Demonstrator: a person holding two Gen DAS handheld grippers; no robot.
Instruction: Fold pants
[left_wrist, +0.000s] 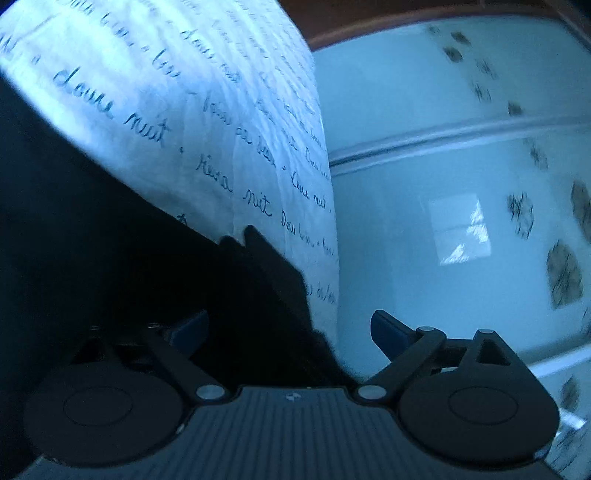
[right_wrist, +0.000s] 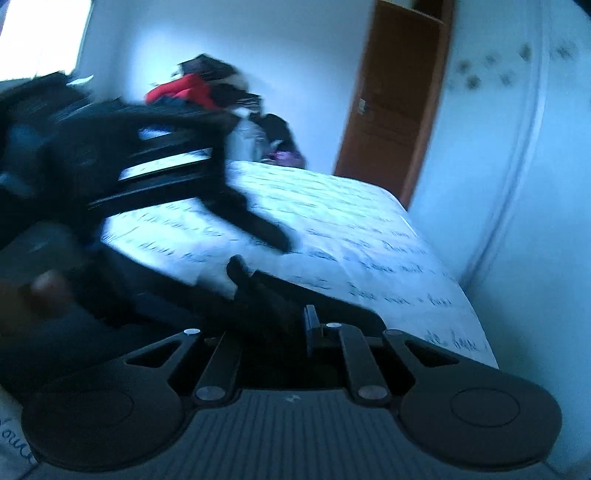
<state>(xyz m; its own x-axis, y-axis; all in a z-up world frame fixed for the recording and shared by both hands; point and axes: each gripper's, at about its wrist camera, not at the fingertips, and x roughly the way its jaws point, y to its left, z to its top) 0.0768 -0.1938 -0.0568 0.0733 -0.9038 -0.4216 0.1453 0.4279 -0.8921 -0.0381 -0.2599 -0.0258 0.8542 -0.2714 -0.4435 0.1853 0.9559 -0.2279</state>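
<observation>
Though blurred, pants (right_wrist: 258, 295) (seemingly pinched).

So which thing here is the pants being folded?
Start at the bed with the white sheet covered in handwriting. The pants are the black cloth lying across it, near the grippers. Nothing else on that sheet is dark and unprinted.

The only writing in the room is on the white bed sheet (left_wrist: 207, 110): lines of dark cursive script, printed in rows right across the fabric and repeated over and over. From the left wrist view a few words can nearly be made out, something like "nuit" and "douce nuit", though the letters are loose and blurred, so that reading is unsure. In the right wrist view the same script is smeared beyond reading.
</observation>
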